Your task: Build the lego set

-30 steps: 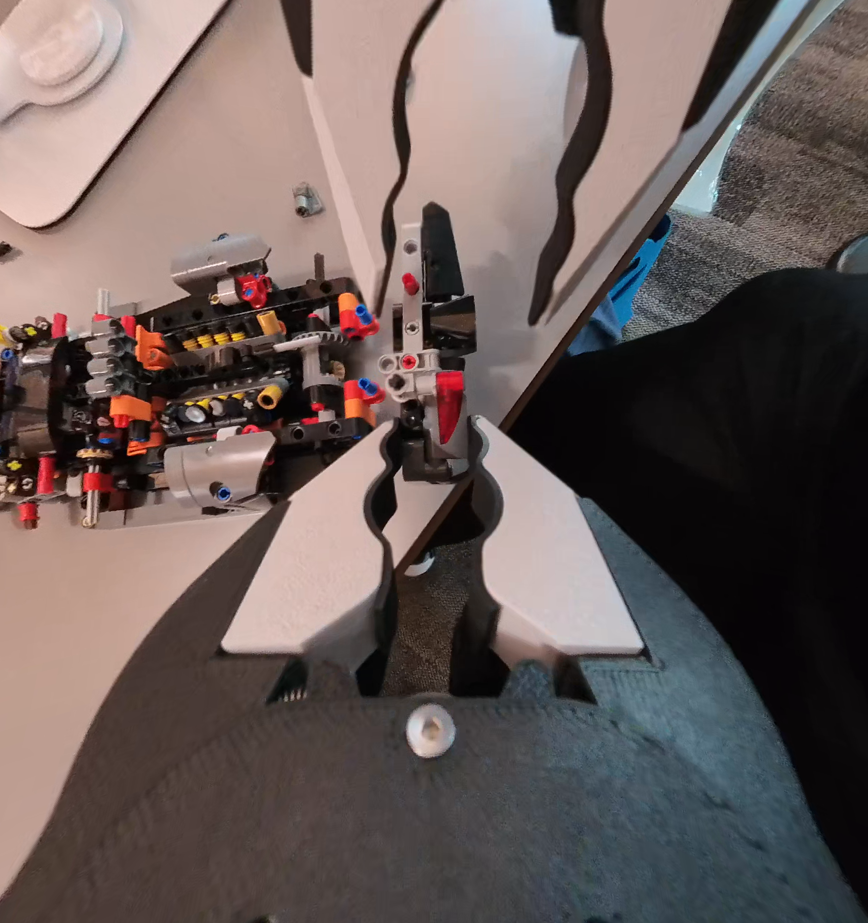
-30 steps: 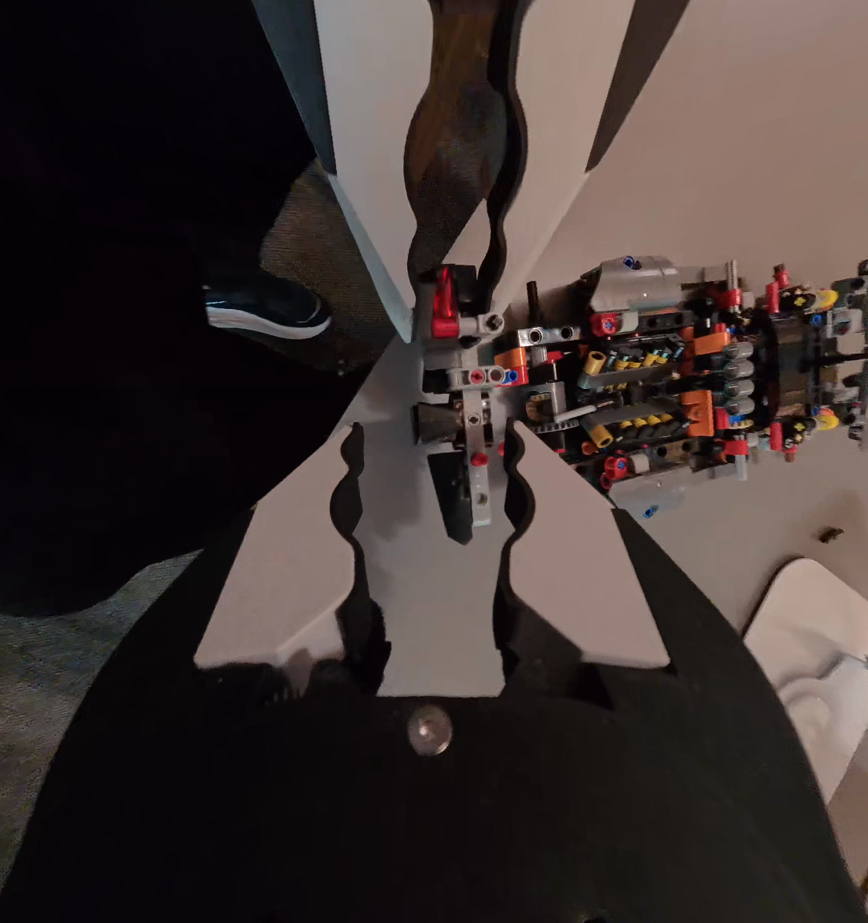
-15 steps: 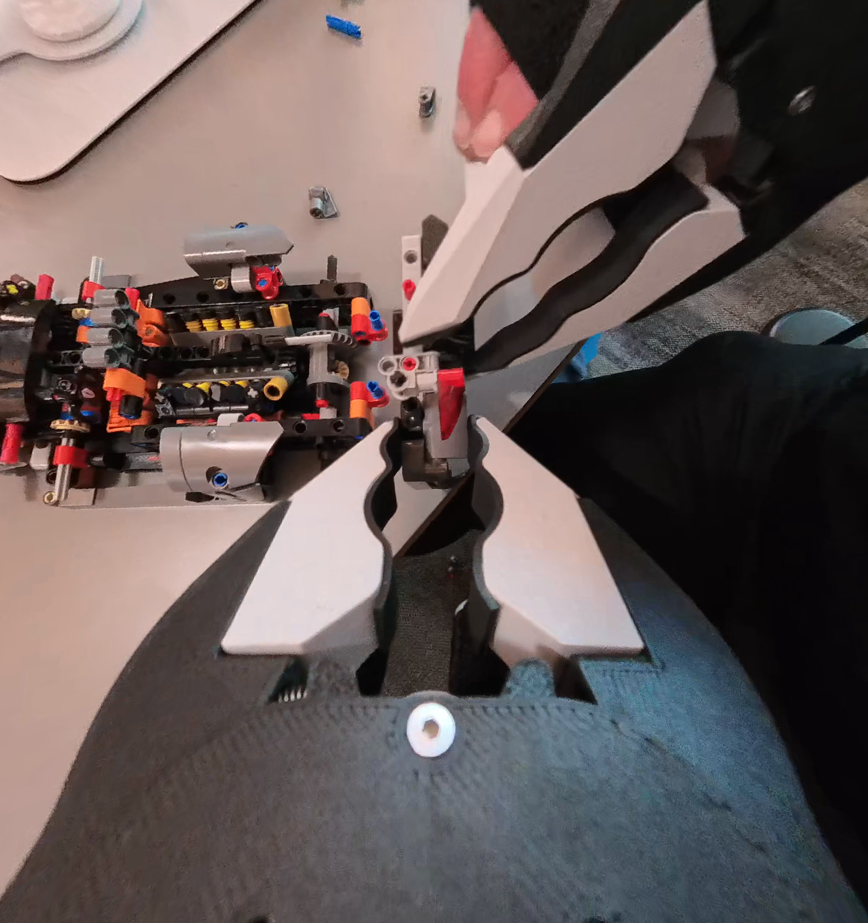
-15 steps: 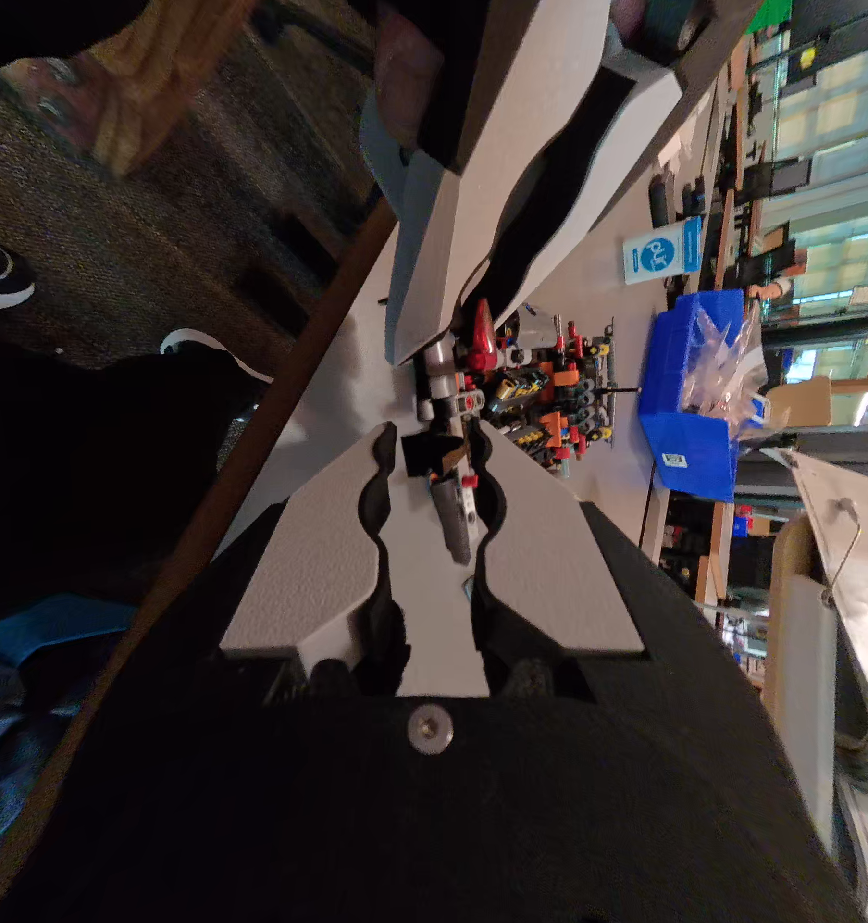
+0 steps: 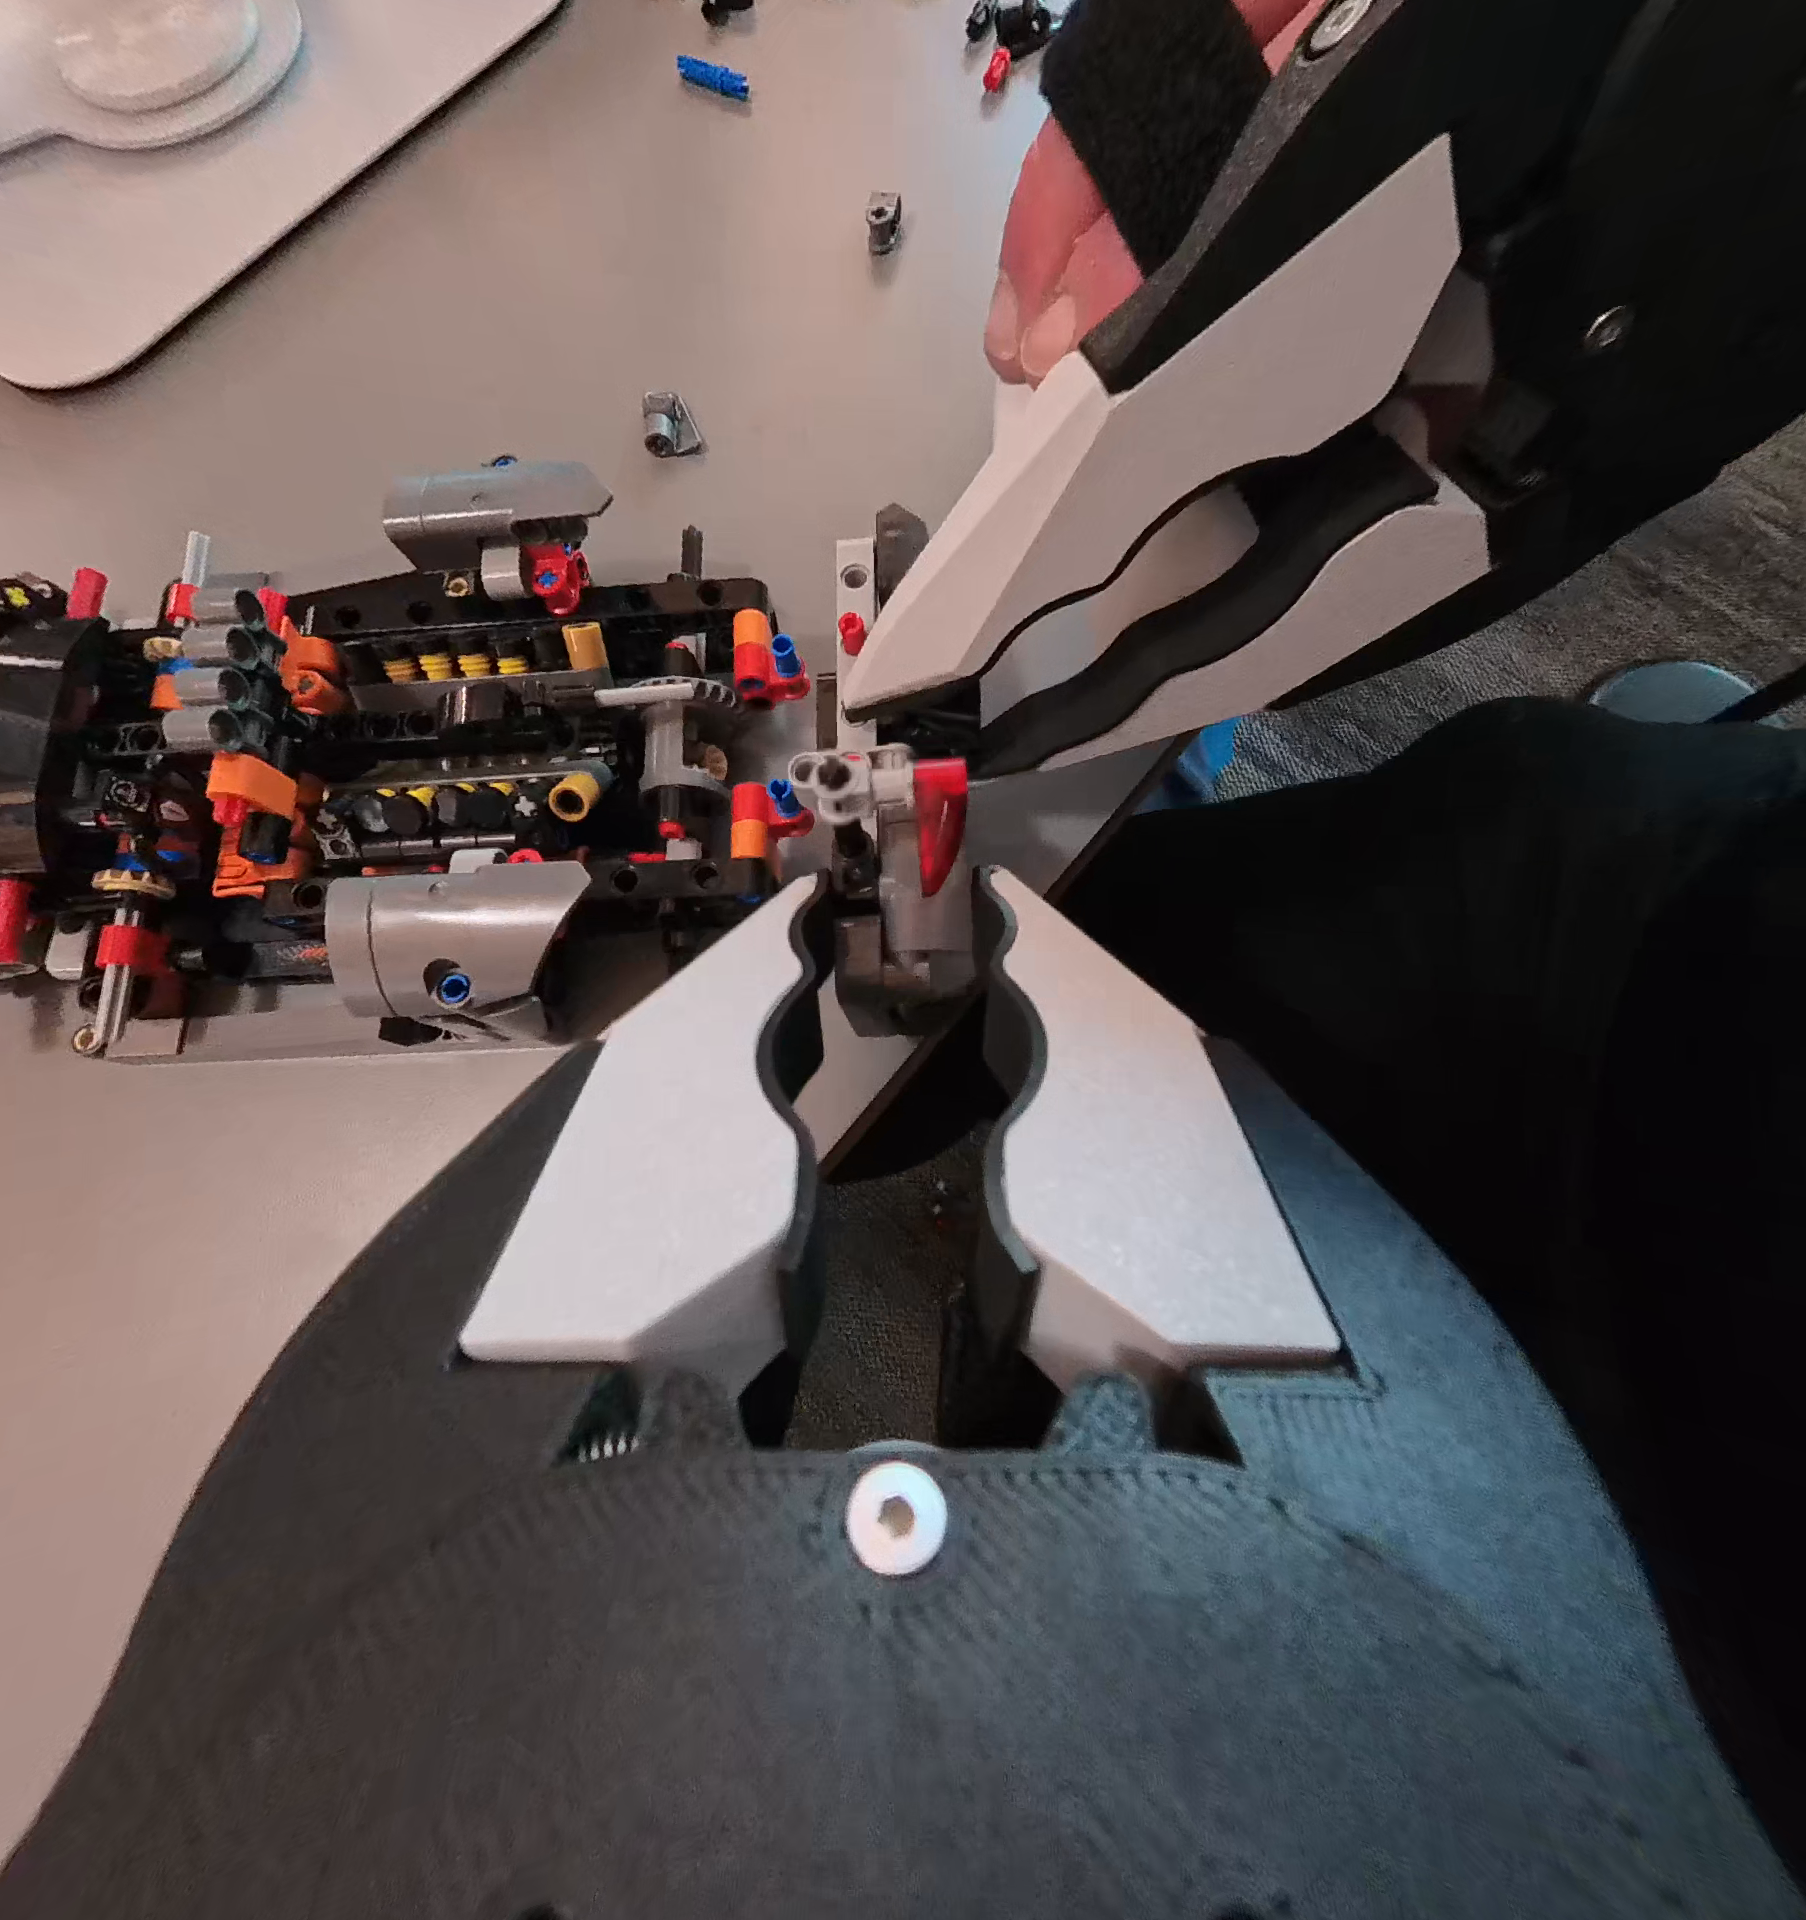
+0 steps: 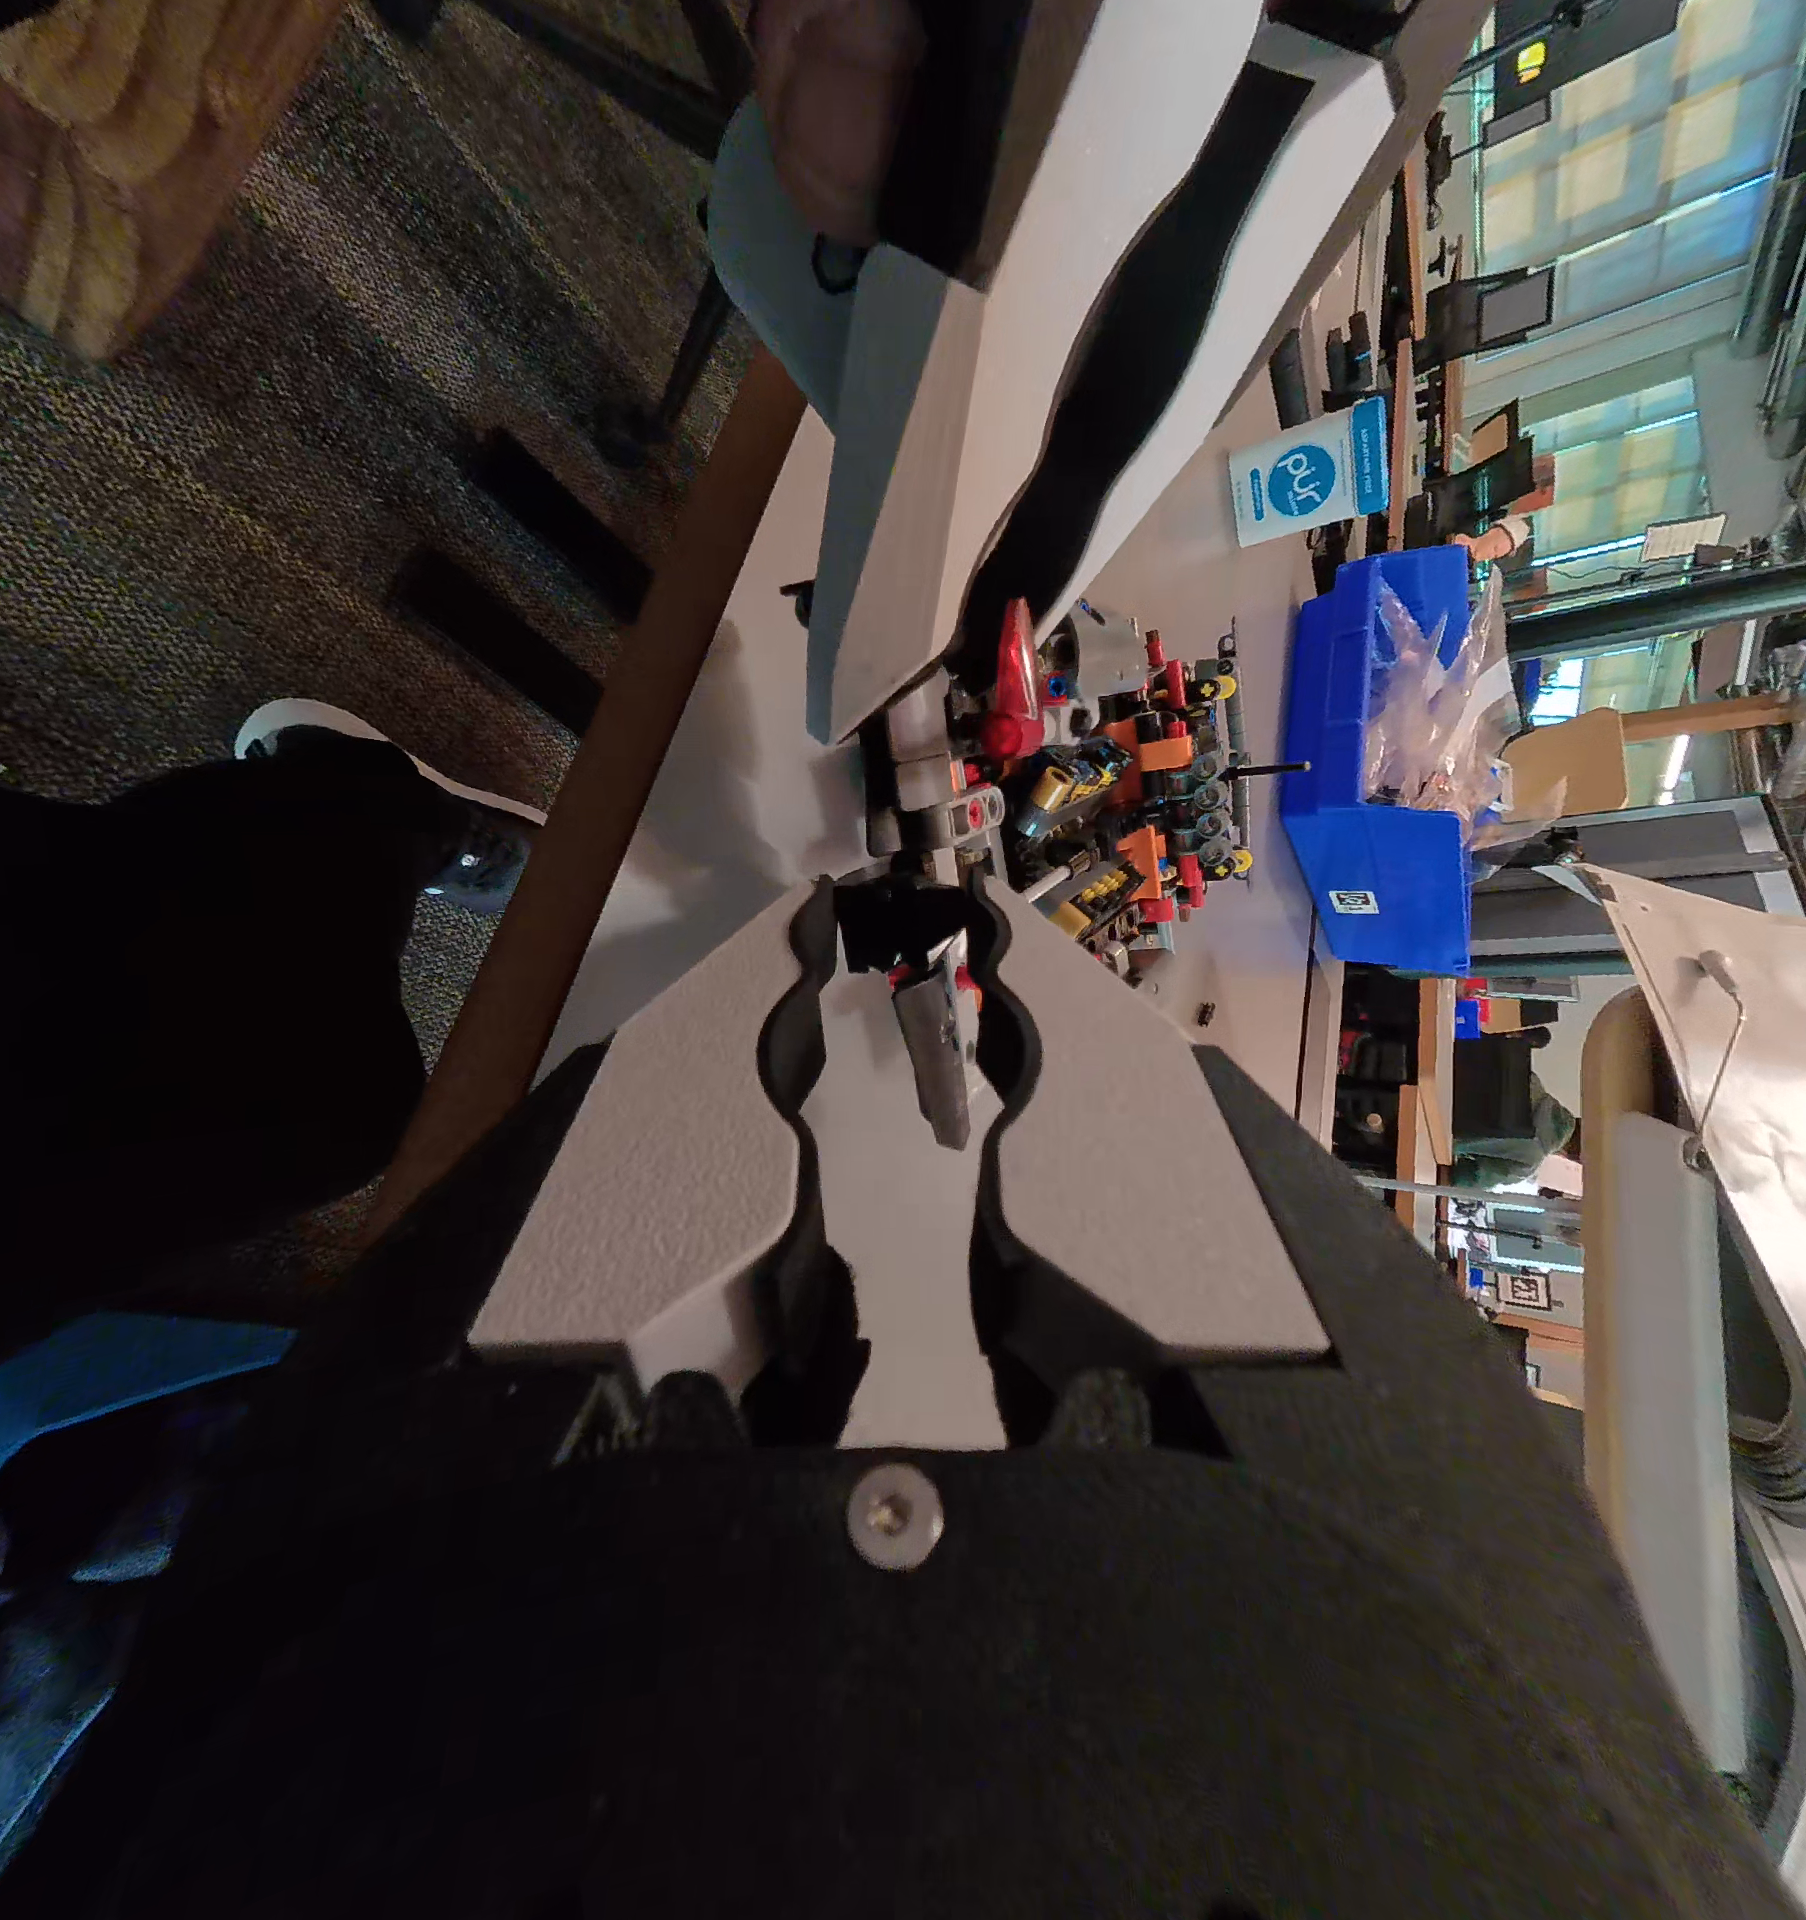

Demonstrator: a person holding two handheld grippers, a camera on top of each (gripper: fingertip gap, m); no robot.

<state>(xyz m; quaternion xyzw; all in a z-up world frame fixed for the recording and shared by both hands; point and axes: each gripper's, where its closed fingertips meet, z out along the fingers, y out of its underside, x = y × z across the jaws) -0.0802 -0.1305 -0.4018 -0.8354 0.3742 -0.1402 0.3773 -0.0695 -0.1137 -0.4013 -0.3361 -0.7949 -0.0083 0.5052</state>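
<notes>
Grey tabletop (image 5: pixel 203 1195): carries the lego chassis (image 5: pixel 379 790), lying lengthwise with its end near the table's front edge.
Rear sub-assembly (image 5: pixel 904 883): grey, black and red, at the chassis's near end, by the table's edge.
Left gripper (image 5: pixel 899 914): fingers narrow, clamped on the sub-assembly's grey base.
Right gripper (image 6: pixel 904 935): fingers narrow, closed on the sub-assembly's black part; in the left wrist view it hides that part.
Loose pieces: four counted beyond the chassis, namely a blue pin (image 5: pixel 712 78), a red pin (image 5: pixel 998 71), a dark connector (image 5: pixel 882 220), a grey connector (image 5: pixel 670 424).
Blue bin (image 6: pixel 1382 821): one, past the chassis, holding clear bags (image 6: pixel 1439 675).
White pad (image 5: pixel 182 177): one, at the far left.
</notes>
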